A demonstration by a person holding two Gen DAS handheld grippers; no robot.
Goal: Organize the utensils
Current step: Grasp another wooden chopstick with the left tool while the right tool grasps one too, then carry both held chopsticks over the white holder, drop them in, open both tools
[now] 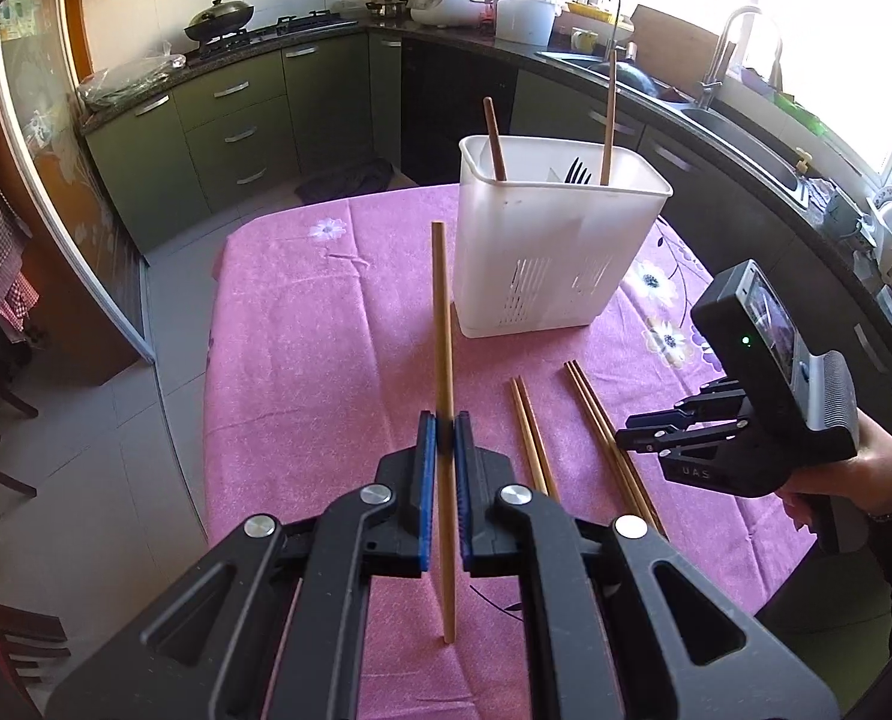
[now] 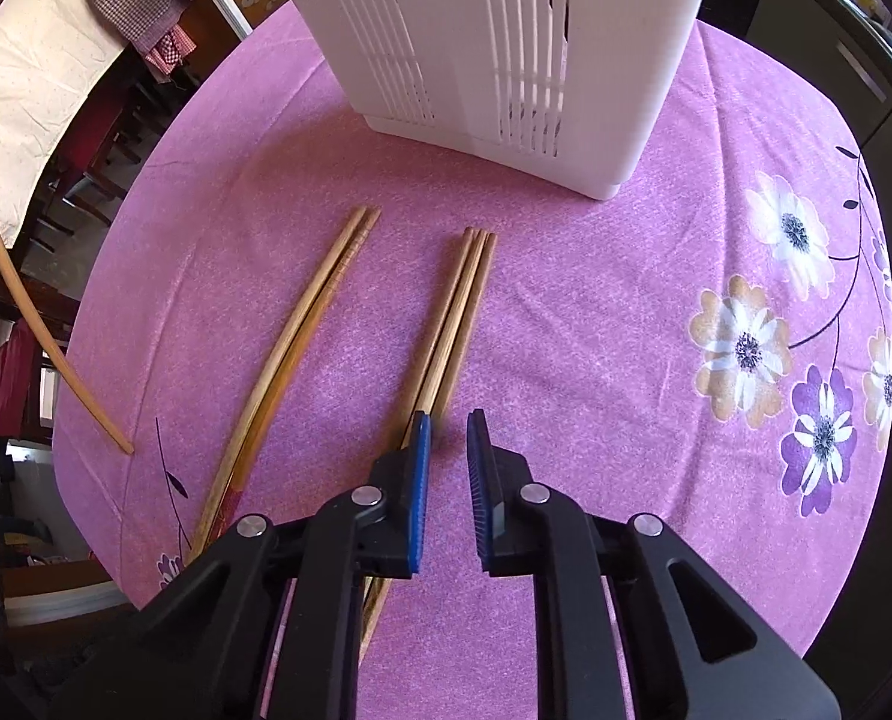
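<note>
Two sets of tongs work over a tabletop covered in a pink flowered cloth, with a kitchen of green cabinets, a hob and a sink behind it. Largest of the task's things is the white slotted utensil holder, standing upright toward the far side of the tabletop; two brown sticks and a black fork rise out of its open top. On the cloth in front of the holder lie two groups of wooden chopsticks: a left pair side by side, and just to its right a tighter bundle, both pointing roughly toward the holder. The left tongs are clamped on a single chopstick, held clear of the cloth and nearly upright in the left wrist view, its upper end short of the holder. The right tongs, held by a hand wearing a bead bracelet, point steeply down at the near end of the bundle; their blue pads stand a narrow gap apart with nothing between them, the left pad just beside or over the bundle's edge, and whether it touches cannot be told
</note>
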